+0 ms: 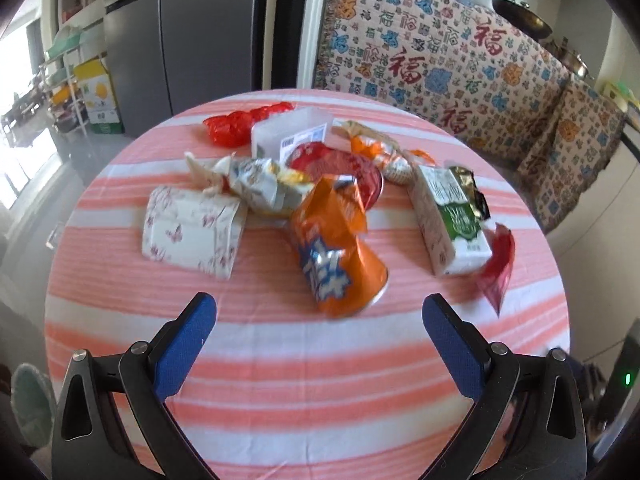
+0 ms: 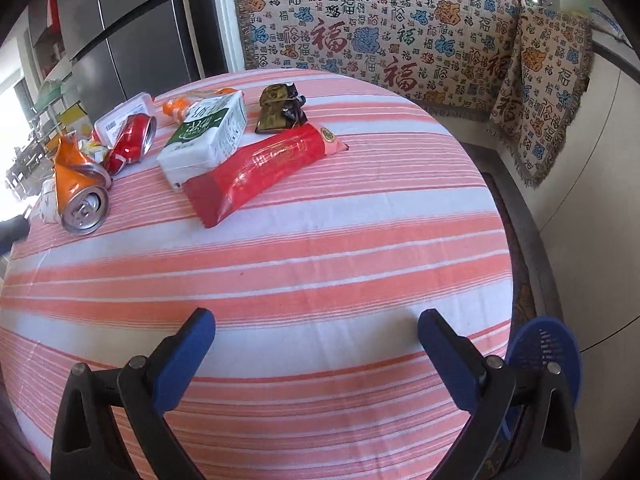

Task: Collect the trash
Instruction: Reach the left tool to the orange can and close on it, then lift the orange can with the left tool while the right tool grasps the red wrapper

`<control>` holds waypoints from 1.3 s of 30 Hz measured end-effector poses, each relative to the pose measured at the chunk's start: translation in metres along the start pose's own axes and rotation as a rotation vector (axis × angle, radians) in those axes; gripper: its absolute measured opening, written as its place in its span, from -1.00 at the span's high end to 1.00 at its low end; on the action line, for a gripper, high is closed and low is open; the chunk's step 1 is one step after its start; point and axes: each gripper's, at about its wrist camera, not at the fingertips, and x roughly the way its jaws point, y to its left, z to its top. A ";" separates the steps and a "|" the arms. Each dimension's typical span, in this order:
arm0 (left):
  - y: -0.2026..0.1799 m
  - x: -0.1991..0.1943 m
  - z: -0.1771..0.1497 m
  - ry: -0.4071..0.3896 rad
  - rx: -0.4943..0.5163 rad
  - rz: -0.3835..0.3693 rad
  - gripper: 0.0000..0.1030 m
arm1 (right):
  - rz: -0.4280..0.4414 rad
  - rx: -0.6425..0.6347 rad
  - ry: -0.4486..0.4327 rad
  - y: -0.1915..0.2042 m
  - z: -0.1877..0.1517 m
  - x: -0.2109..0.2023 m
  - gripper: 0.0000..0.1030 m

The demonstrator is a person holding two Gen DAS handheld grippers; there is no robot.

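The hanging cloth (image 2: 400, 32) behind the striped tabletop (image 2: 320, 264) repeated the character 福. Trash lay clustered on the tabletop: a crushed orange can (image 1: 336, 248), a green-and-white carton (image 1: 452, 220) whose print was too blurred to read, a red wrapper (image 2: 260, 168), and a butterfly-print box (image 1: 192, 232). The left hand-held gripper (image 1: 320, 312) and right hand-held gripper (image 2: 316, 324) both hovered spread wide, empty.

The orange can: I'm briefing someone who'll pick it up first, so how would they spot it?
On the striped table, look at the near edge of the trash pile. The orange can lies crushed on its side, ahead of the open left gripper. The red can lies farther back.
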 end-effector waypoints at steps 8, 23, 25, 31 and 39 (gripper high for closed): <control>0.016 0.018 0.003 0.010 -0.061 -0.069 0.11 | -0.003 -0.037 -0.035 0.004 -0.011 -0.005 -1.00; 0.066 -0.029 -0.090 0.181 -0.045 -0.194 -0.55 | -0.007 -0.033 -0.046 0.004 -0.013 -0.006 -1.00; 0.062 -0.035 -0.093 0.160 0.017 -0.165 -0.64 | -0.009 -0.031 -0.046 0.004 -0.013 -0.006 -1.00; 0.061 -0.041 -0.084 0.054 0.120 -0.119 -0.85 | -0.008 -0.033 -0.053 0.004 -0.014 -0.007 -1.00; 0.036 -0.018 -0.075 0.041 0.242 -0.152 -0.41 | 0.017 -0.045 -0.043 0.001 -0.012 -0.008 -1.00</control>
